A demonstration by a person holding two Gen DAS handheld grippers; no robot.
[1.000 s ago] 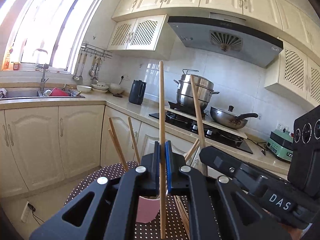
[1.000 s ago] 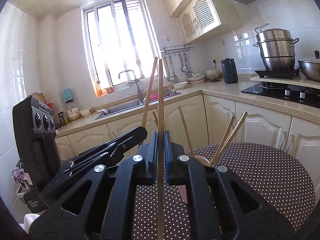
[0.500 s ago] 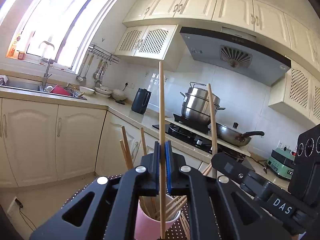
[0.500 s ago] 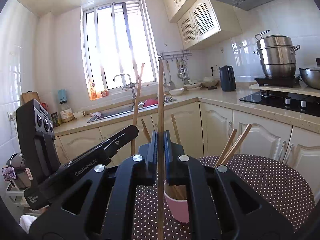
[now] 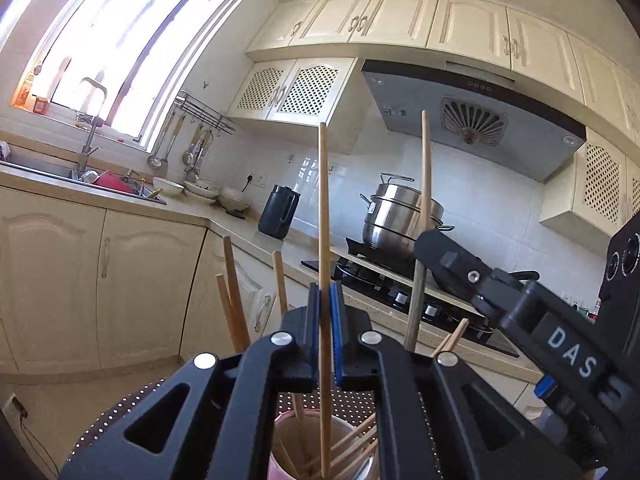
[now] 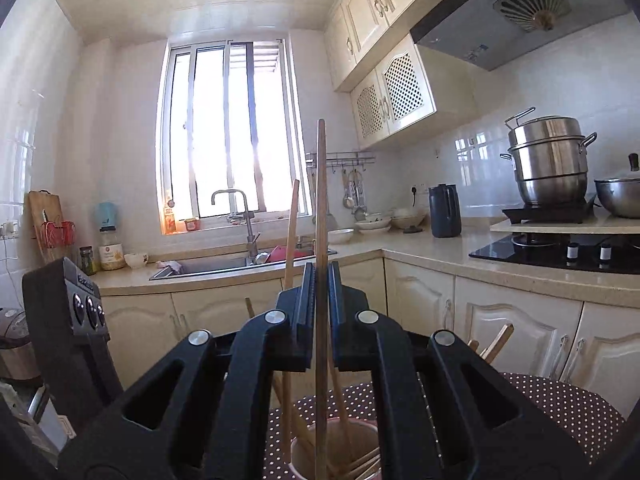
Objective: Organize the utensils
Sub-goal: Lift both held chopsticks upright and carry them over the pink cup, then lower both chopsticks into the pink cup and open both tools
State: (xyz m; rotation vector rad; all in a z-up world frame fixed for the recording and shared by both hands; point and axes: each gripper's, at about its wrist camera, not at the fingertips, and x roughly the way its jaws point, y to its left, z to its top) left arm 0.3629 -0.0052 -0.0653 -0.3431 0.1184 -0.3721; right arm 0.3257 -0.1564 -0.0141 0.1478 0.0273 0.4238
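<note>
Your left gripper (image 5: 325,300) had its jaws pressed tight on one upright chopstick (image 5: 324,240), whose lower end dipped into the pink cup (image 5: 280,460) on the dotted table (image 5: 120,412). To its right, your right gripper (image 6: 319,284) was likewise clamped on a second chopstick (image 6: 320,200), held vertical over the same cup (image 6: 298,458), where several loose chopsticks (image 6: 360,464) already leaned.
</note>
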